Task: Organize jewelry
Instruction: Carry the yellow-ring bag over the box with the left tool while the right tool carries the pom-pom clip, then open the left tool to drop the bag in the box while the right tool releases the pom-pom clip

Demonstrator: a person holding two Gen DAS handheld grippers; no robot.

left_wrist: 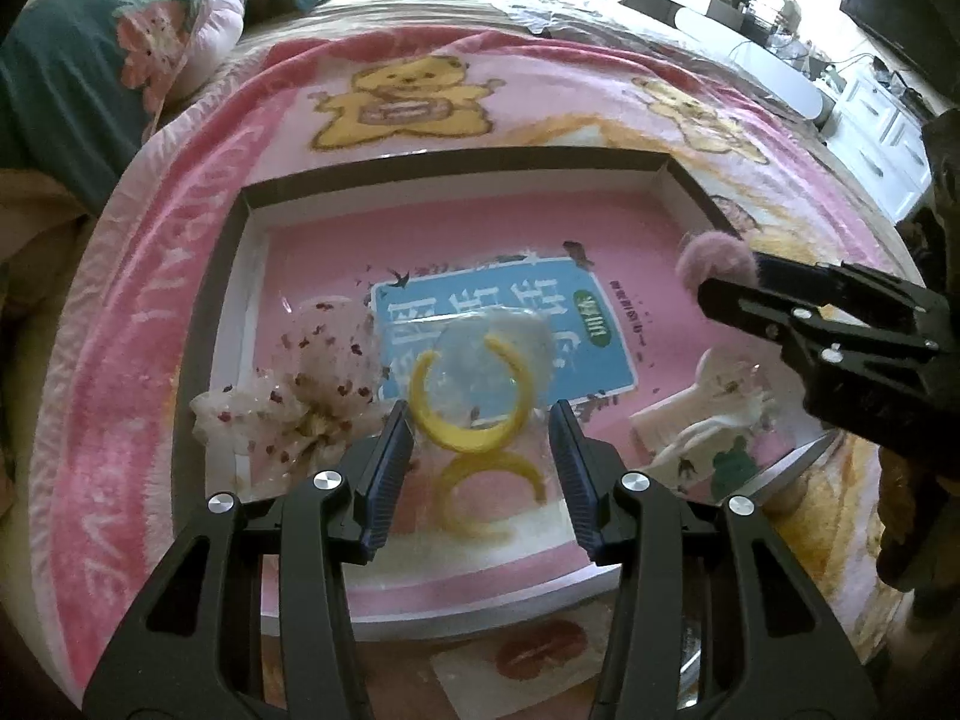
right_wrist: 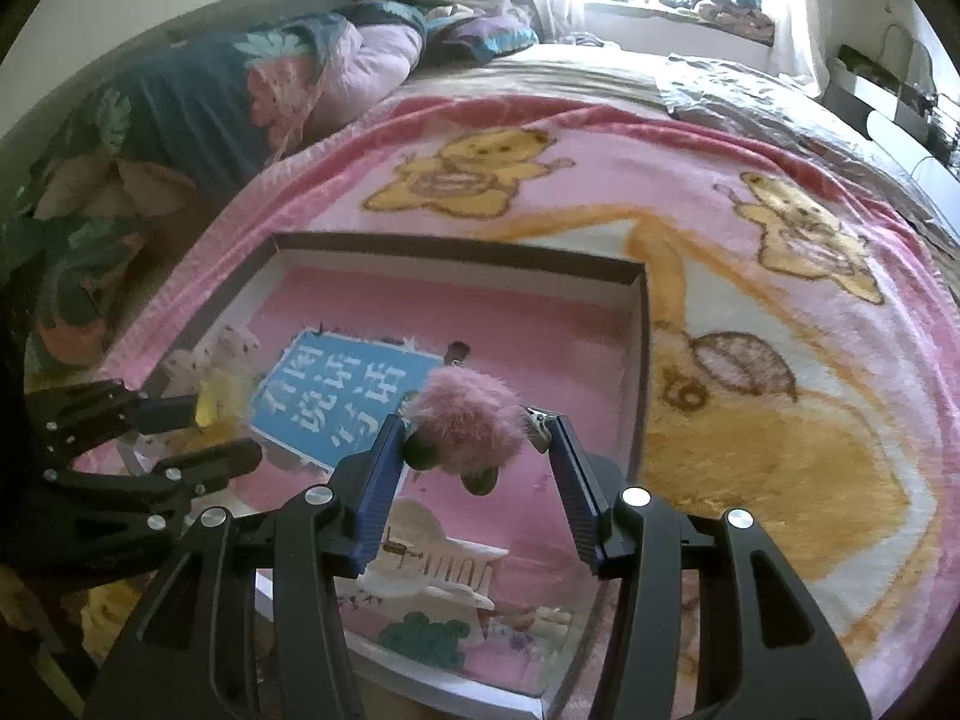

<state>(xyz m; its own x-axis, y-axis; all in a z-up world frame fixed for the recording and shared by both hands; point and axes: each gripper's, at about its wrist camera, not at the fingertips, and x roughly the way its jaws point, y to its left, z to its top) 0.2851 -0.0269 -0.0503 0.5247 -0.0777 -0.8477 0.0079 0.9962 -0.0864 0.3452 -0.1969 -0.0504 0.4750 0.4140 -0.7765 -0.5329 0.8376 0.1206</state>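
A shallow box [left_wrist: 456, 165] with a pink glossy floor lies on the bed. In the left wrist view my left gripper [left_wrist: 483, 414] is open around a yellow open ring [left_wrist: 474, 390] in a clear plastic wrap, mirrored in the floor. A white scrunchie with red dots [left_wrist: 300, 396] lies left of it. In the right wrist view my right gripper [right_wrist: 477, 441] holds a fluffy pink pom-pom hair clip [right_wrist: 468, 420] between its jaws, above the box floor [right_wrist: 540, 324]. The pom-pom also shows in the left wrist view [left_wrist: 714, 258] at the right gripper's tips.
The box sits on a pink teddy-bear blanket [left_wrist: 420, 96]. Folded quilts and pillows [right_wrist: 198, 108] lie at the far left of the bed. A white cabinet and a dark screen [left_wrist: 888, 6] stand at the right. The left gripper shows at the left of the right wrist view [right_wrist: 198, 432].
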